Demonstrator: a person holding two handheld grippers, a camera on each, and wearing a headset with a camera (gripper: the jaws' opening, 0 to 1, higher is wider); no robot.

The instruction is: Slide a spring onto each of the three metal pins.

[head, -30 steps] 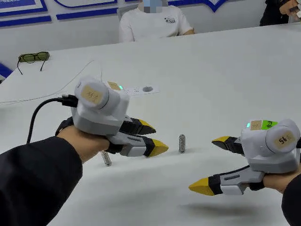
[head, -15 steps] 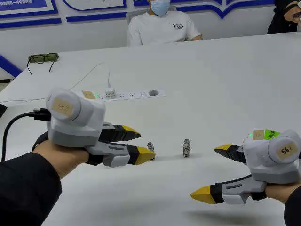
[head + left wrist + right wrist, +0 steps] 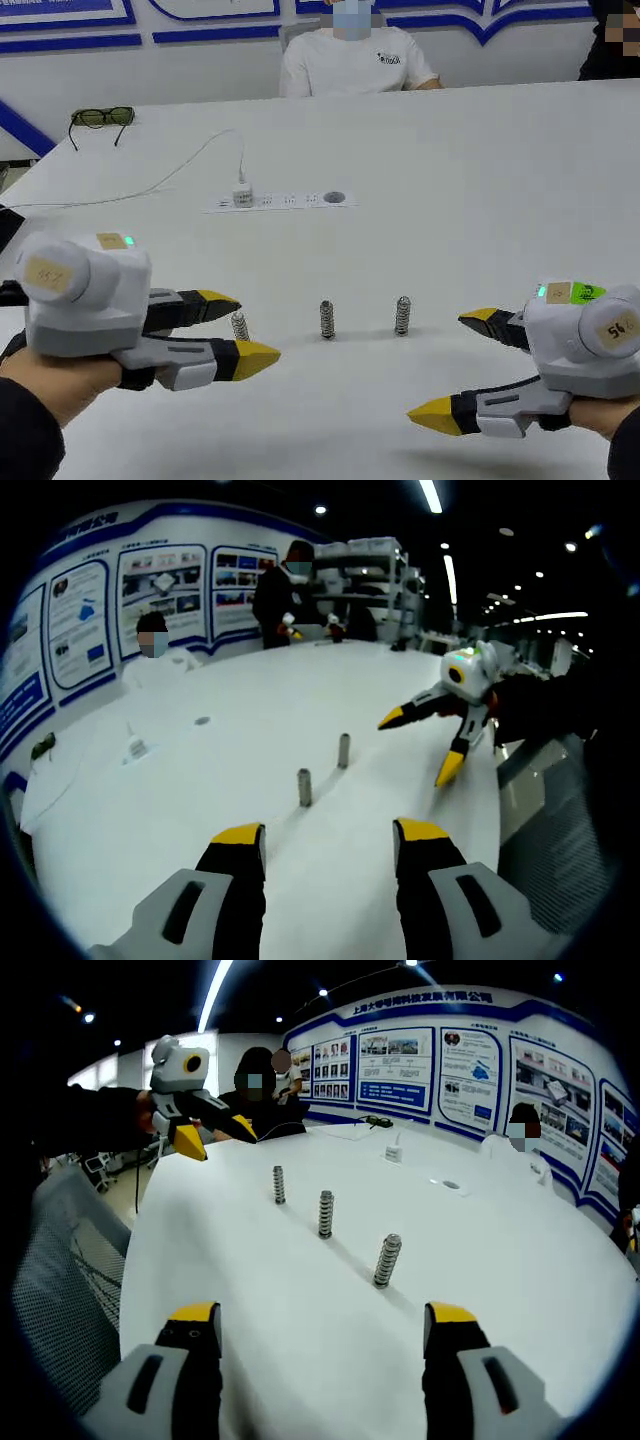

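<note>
Three small metal springs stand upright in a row on the white table: left spring (image 3: 240,326), middle spring (image 3: 327,319), right spring (image 3: 403,315). In the right gripper view they run from left spring (image 3: 279,1185) through middle spring (image 3: 325,1214) to right spring (image 3: 387,1260), each with a metal tip at its top. My left gripper (image 3: 256,324) is open and holds nothing, its yellow tips just beside the left spring. My right gripper (image 3: 436,365) is open and holds nothing, right of the row. Two of the springs (image 3: 304,787) show ahead of my left gripper (image 3: 330,830).
A white power strip (image 3: 280,200) with a plugged charger (image 3: 242,193) and cable lies behind the springs. Dark glasses (image 3: 100,118) rest at the far left. A person in a white shirt (image 3: 355,60) sits at the far side.
My left gripper has drawn back to the left and lower, uncovering the left spring, so all three springs now show in a row. The right gripper has hardly moved. The head camera shifted.
</note>
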